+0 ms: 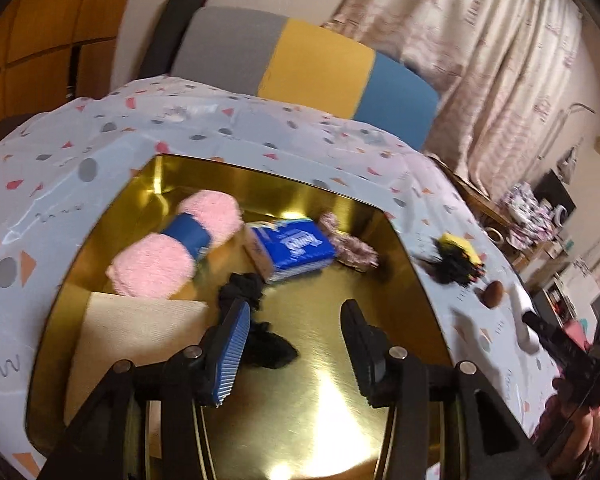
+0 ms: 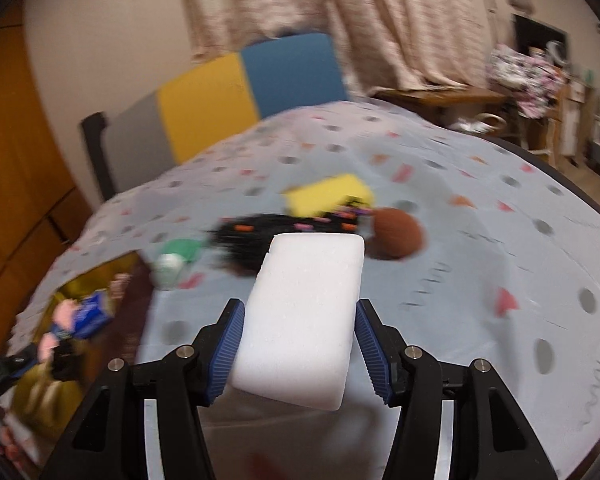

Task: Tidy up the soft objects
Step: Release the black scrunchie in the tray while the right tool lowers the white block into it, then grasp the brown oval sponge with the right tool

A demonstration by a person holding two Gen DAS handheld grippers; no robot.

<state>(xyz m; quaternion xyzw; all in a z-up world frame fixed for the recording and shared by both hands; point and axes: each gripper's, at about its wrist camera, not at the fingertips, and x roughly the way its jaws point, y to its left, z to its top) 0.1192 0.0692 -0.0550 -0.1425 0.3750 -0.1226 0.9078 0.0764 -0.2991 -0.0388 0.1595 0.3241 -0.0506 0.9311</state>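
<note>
My left gripper point(image 1: 296, 344) is open and empty above a gold tray point(image 1: 320, 400). The tray holds a pink towel roll with a blue band point(image 1: 172, 248), a blue tissue pack point(image 1: 290, 250), a black sock point(image 1: 256, 320), a patterned cloth point(image 1: 350, 244) and a beige cloth point(image 1: 140, 332). My right gripper point(image 2: 300, 344) is shut on a white sponge block point(image 2: 304, 316) and holds it above the table. Beyond it lie a yellow sponge point(image 2: 328, 196), a black fringed cloth point(image 2: 268, 236), a brown ball point(image 2: 398, 232) and a green and white object point(image 2: 174, 260).
A patterned light-blue tablecloth point(image 2: 500, 248) covers the table. A grey, yellow and blue chair back point(image 1: 300, 60) stands behind it. Curtains point(image 2: 340, 8) hang at the back, and cluttered shelves point(image 2: 532, 64) are at the right. The tray also shows at the left edge of the right wrist view point(image 2: 76, 292).
</note>
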